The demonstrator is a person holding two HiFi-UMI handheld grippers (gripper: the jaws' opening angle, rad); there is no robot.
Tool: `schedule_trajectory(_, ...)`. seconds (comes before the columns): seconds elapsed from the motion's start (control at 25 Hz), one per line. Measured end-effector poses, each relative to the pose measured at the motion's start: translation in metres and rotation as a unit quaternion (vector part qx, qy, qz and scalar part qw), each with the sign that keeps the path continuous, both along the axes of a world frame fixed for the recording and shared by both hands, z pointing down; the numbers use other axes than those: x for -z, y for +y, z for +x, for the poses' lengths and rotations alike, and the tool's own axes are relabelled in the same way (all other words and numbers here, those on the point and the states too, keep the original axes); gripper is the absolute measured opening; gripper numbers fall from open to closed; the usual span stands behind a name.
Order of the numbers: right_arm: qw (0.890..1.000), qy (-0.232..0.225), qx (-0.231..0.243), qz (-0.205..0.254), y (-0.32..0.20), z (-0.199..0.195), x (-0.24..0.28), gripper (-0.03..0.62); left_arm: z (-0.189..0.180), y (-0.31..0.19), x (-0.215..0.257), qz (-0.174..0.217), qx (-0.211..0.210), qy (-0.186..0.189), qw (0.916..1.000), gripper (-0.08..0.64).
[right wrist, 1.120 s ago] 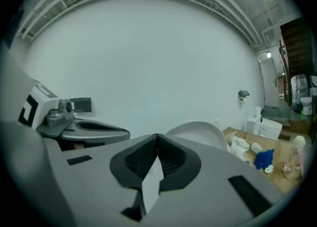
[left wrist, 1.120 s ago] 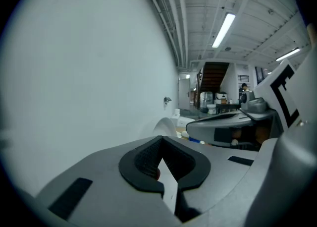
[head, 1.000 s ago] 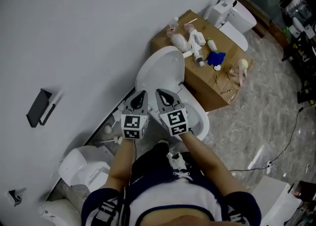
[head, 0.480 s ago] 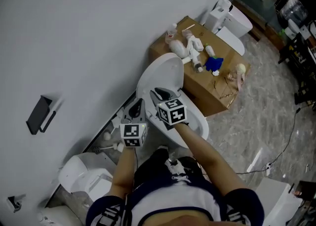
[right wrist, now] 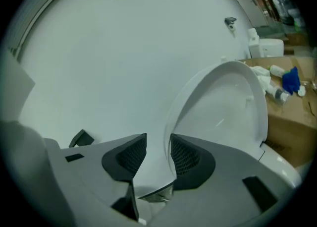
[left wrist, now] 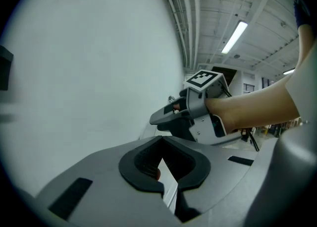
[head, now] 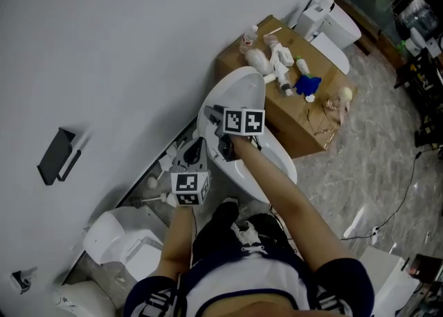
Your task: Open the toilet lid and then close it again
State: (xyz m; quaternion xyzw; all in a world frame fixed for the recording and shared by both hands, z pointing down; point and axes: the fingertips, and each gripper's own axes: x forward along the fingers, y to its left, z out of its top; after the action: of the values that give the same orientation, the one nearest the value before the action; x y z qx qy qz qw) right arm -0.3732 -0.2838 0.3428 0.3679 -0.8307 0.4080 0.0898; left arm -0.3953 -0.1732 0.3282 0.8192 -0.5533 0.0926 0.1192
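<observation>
Our right gripper's (right wrist: 157, 144) jaws have just been opening and now stand spread astride the rim of the white oval plastic toilet lid (right wrist: 223, 107), raised upright near the pale wall (head: 104, 46). A second ago this gripper sat beside the left gripper (left wrist: 162, 144), whose jaws are pressed together, empty. We judge closing comes next.

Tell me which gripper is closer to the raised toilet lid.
Right. The right gripper, whose jaws have just been opening, straddles the rim of the toilet lid without pressing it; the left gripper, shut and empty, hangs lower, apart from it.
</observation>
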Motion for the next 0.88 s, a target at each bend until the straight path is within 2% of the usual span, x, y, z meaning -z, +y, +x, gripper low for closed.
schedule_trajectory(0.08,1.000,-0.012,-0.016,-0.022,-0.004,0.001,-0.001,0.124,0.001,0.002,-0.001,-0.002,-0.003,0.001,1.0000,0.006)
schedule_trajectory(0.32,0.996,0.021,-0.074,-0.053,-0.007,0.013,-0.015,0.123,0.003,0.011,0.001,0.001,-0.006,-0.002,1.0000,0.006)
schedule_trajectory(0.44,0.996,-0.002,-0.061,-0.068,-0.009,0.004,-0.024,0.118,0.000,0.017,0.003,0.001,-0.007,-0.004,1.0000,0.006)
schedule_trajectory(0.52,0.996,-0.031,-0.038,-0.069,-0.009,-0.003,-0.026,0.029,-0.001,0.021,0.002,-0.001,-0.007,-0.007,0.9999,0.006)
schedule_trajectory(0.64,0.997,-0.053,-0.013,-0.049,-0.006,0.000,-0.026,0.021,0.001,0.026,0.001,-0.002,-0.011,-0.013,0.9999,0.006)
schedule_trajectory(0.88,0.995,-0.090,-0.009,-0.046,0.017,0.018,-0.023,0.021,0.005,0.040,0.003,0.002,-0.015,-0.017,0.9997,0.006)
